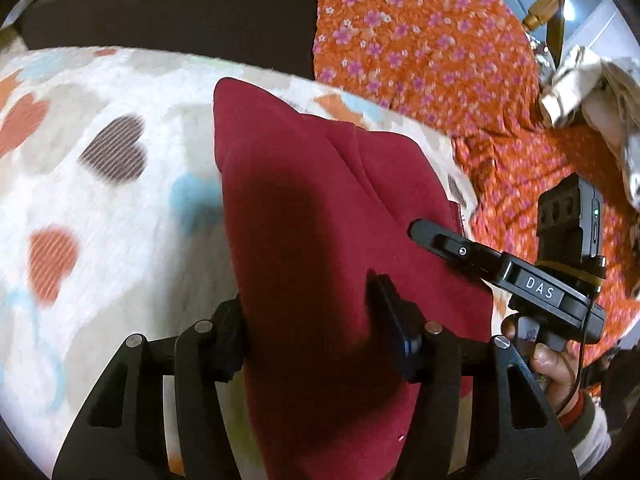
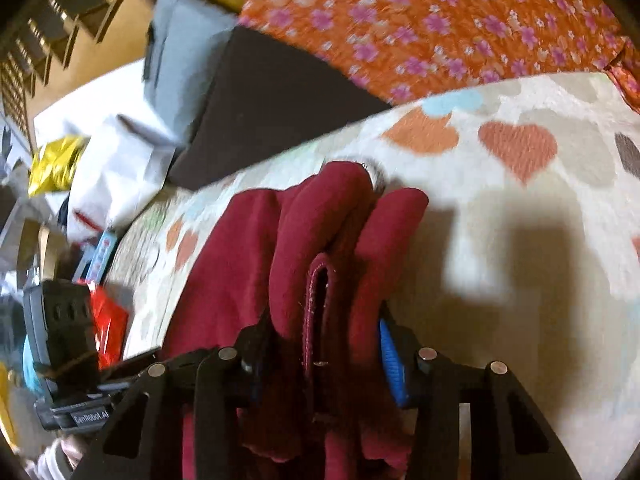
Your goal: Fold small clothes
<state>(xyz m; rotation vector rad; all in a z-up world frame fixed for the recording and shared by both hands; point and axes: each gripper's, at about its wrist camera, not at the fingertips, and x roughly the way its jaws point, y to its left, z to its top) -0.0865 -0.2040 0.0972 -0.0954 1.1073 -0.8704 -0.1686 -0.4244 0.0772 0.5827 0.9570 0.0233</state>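
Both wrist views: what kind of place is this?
Probably a home bedroom or living room: heart-print fleece blanket as the work surface, orange floral cloth, turned wooden furniture post, household clutter alongside.

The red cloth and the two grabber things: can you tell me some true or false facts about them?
1. Both grippers pinch the dark red garment. True: the left gripper and the right gripper each have red fabric bunched between their fingers.
2. The garment is blue. False: it is dark red.
3. Under the garment lies a white blanket with hearts. True.
4. The orange cloth has stripes. False: it has pink flowers.
5. In the left wrist view, the right gripper shows beside the garment. True: it comes in from the right edge.
6. The garment lies flat and smooth. False: it is lifted and bunched into folds.
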